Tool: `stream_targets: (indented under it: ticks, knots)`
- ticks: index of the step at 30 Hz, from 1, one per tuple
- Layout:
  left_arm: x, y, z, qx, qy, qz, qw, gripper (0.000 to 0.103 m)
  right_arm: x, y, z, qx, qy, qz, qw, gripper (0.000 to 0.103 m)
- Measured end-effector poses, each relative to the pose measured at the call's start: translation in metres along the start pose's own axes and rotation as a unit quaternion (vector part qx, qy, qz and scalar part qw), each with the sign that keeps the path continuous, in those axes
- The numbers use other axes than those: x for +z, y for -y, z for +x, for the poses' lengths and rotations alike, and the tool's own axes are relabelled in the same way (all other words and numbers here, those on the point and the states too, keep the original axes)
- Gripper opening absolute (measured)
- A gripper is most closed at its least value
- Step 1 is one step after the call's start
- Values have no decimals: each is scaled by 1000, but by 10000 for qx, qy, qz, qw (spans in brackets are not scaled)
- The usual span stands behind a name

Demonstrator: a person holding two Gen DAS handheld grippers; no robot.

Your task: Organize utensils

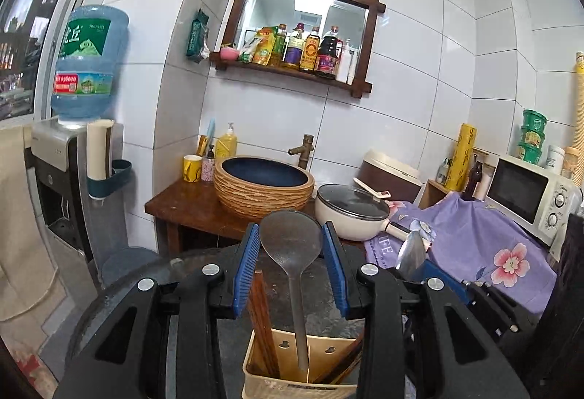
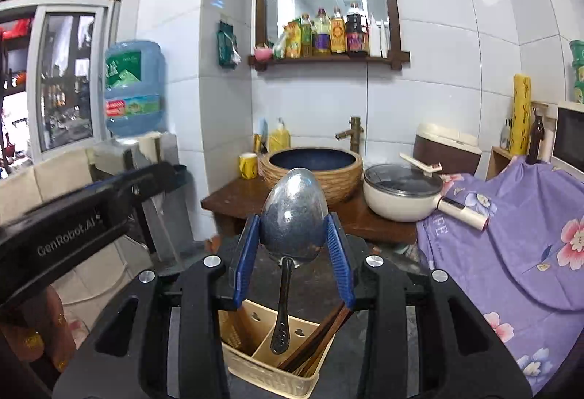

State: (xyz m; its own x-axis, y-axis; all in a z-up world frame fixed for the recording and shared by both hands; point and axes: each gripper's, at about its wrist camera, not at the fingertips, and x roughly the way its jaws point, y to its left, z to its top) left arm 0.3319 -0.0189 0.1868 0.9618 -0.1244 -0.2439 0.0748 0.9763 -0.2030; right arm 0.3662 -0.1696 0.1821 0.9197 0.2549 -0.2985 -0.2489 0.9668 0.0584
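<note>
The left gripper (image 1: 291, 249) clasped a dark ladle (image 1: 291, 245) by its bowl, handle hanging into the beige caddy (image 1: 255, 377); the right gripper (image 2: 293, 234) likewise pinched a steel spoon (image 2: 293, 213) above that caddy (its base cut off); chopsticks (image 2: 314, 340) leaned inside; a sink bowl (image 2: 314, 169) and lidded pan (image 2: 401, 194) stood behind.
</note>
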Motion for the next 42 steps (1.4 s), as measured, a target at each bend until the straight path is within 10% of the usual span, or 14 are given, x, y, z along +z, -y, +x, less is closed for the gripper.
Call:
stream_targets:
  ticks: [16,22,32,42]
  knots:
    - [-75,-23,33,-54,-716,73,9974,36,-86,-3,34,-54,-627,-182,9979,38]
    - [-82,-30,29,-114,-744,-36,9972,55,-104,-7,30,-68,-636,-382,9972,41]
    - [-77,-40,-41,-201,-208,-103,9995,96,-94,-2,-29,95,-203,-377,9990,84]
    - [-143,-60,-114,88,-354,388,9986,97,-151,-9,-110,238,-192,-583,9978,97]
